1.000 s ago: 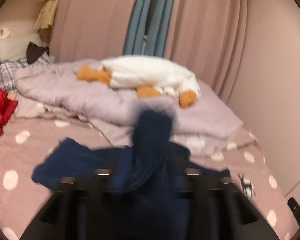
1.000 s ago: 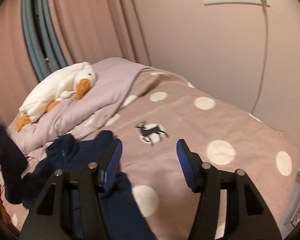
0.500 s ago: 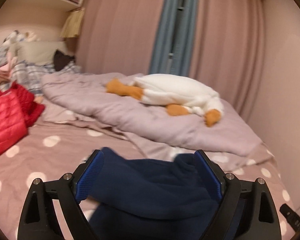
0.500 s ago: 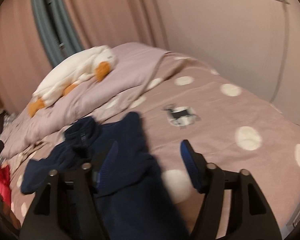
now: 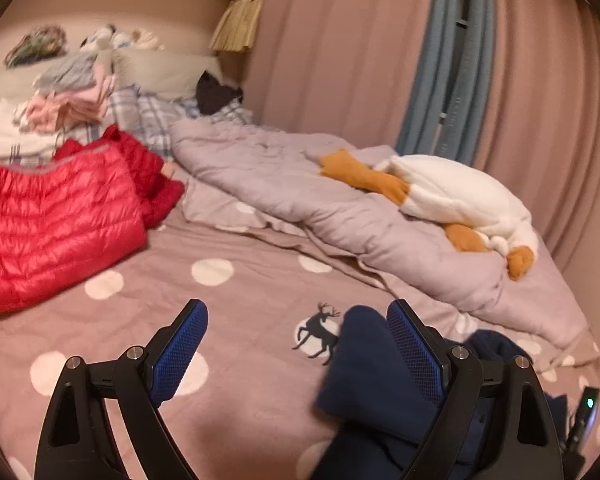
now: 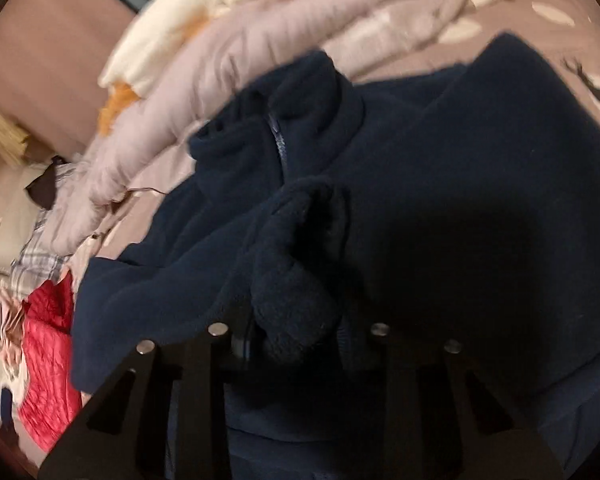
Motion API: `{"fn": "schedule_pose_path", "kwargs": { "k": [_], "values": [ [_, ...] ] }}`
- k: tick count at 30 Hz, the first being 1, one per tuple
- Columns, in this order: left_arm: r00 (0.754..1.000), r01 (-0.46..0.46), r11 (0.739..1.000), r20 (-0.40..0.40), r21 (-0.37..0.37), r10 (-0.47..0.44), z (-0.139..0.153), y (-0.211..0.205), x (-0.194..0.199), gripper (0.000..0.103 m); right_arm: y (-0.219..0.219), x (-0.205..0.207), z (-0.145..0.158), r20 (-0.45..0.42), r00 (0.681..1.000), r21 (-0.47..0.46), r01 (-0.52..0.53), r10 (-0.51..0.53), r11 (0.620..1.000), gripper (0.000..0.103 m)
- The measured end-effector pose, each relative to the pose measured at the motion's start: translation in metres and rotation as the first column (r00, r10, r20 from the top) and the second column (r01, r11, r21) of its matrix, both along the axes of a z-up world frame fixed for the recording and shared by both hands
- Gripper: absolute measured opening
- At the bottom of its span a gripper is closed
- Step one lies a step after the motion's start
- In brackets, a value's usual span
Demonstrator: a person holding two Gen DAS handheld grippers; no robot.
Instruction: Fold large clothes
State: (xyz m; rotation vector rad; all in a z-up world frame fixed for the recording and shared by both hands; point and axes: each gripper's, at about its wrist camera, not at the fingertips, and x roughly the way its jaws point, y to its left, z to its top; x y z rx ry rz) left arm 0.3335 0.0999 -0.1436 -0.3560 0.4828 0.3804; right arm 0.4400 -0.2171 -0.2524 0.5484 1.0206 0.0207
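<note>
The navy fleece jacket (image 6: 440, 184), no longer between the wide-open left gripper (image 5: 296, 354), is left crumpled on the bed (image 5: 240, 412) while the right gripper (image 6: 300, 336) is being closed around a bunched sleeve, so folding is barely begun.

A bed (image 5: 236, 412) with a mauve sheet dotted with pale spots and a dark deer print (image 5: 318, 332) fills the scene. A red quilted jacket (image 5: 48, 224) lies on its left side. Farther back, a lilac duvet (image 5: 300, 196) is bunched across the bed, and a white plush goose (image 5: 460, 196) with orange feet rests on it at the right. Folded clothes (image 5: 68, 104) are stacked far left near plaid pillows (image 5: 152, 116). Pink curtains (image 5: 340, 52) with a blue-grey strip (image 5: 440, 64) hang behind.
</note>
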Motion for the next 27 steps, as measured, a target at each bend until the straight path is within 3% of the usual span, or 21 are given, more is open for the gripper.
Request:
{"fn": "schedule_pose_path", "kwargs": {
  "k": [4, 6, 9, 11, 13, 14, 16, 19, 20, 24, 25, 27],
  "values": [
    [1.0, 0.019, 0.996, -0.006, -0.089, -0.019, -0.006, 0.001, 0.005, 0.091, -0.024, -0.011, 0.052, 0.154, 0.988, -0.003, 0.005, -0.005, 1.0, 0.027],
    [1.0, 0.026, 0.997, -0.009, -0.079, -0.027, -0.007, -0.007, 0.006, 0.091, -0.041, -0.029, 0.094, 0.279, 0.96, -0.088, 0.039, -0.013, 0.995, 0.027],
    [0.998, 0.051, 0.997, -0.023, -0.063, -0.053, -0.01, -0.02, 0.011, 0.091, -0.068, -0.049, 0.12, 0.337, 0.941, -0.221, 0.123, -0.043, 0.967, 0.031],
    [0.996, 0.071, 0.995, -0.05, -0.069, -0.074, -0.018, -0.029, 0.019, 0.091, -0.088, -0.055, 0.111, 0.285, 0.955, -0.289, 0.165, -0.08, 0.943, 0.048],
    [0.99, 0.102, 0.992, -0.09, -0.075, -0.108, -0.031, -0.039, 0.027, 0.091, -0.109, -0.056, 0.081, 0.159, 0.979, -0.324, 0.176, -0.13, 0.93, 0.054],
    [0.984, 0.128, 0.989, -0.117, -0.075, -0.136, -0.039, -0.045, 0.032, 0.091, -0.123, -0.062, 0.06, 0.087, 0.982, -0.316, 0.187, -0.168, 0.93, 0.054],
    [0.969, 0.18, 0.983, -0.166, -0.047, -0.185, -0.052, -0.058, 0.039, 0.091, -0.136, -0.068, 0.043, 0.055, 0.981, -0.249, 0.192, -0.185, 0.949, 0.057],
    [0.964, 0.213, 0.976, -0.172, 0.051, -0.201, -0.051, -0.074, 0.041, 0.082, -0.147, -0.083, 0.05, 0.096, 0.975, -0.171, 0.216, -0.202, 0.961, 0.063],
    [0.964, 0.225, 0.971, -0.162, 0.079, -0.21, -0.047, -0.079, 0.041, 0.075, -0.143, -0.084, 0.064, 0.127, 0.975, -0.204, 0.205, -0.181, 0.957, 0.063],
    [0.946, 0.313, 0.936, -0.142, 0.16, -0.293, -0.035, -0.097, 0.046, 0.063, -0.111, -0.082, 0.11, 0.265, 0.963, -0.341, 0.134, -0.042, 0.931, 0.065],
    [0.938, 0.333, 0.929, -0.156, 0.164, -0.309, -0.038, -0.102, 0.05, 0.06, -0.108, -0.079, 0.115, 0.284, 0.959, -0.353, 0.11, -0.005, 0.929, 0.071],
    [0.929, 0.355, 0.918, -0.182, 0.177, -0.323, -0.049, -0.11, 0.058, 0.06, -0.097, -0.071, 0.106, 0.29, 0.954, -0.353, 0.031, 0.078, 0.935, 0.072]
  ]
}}
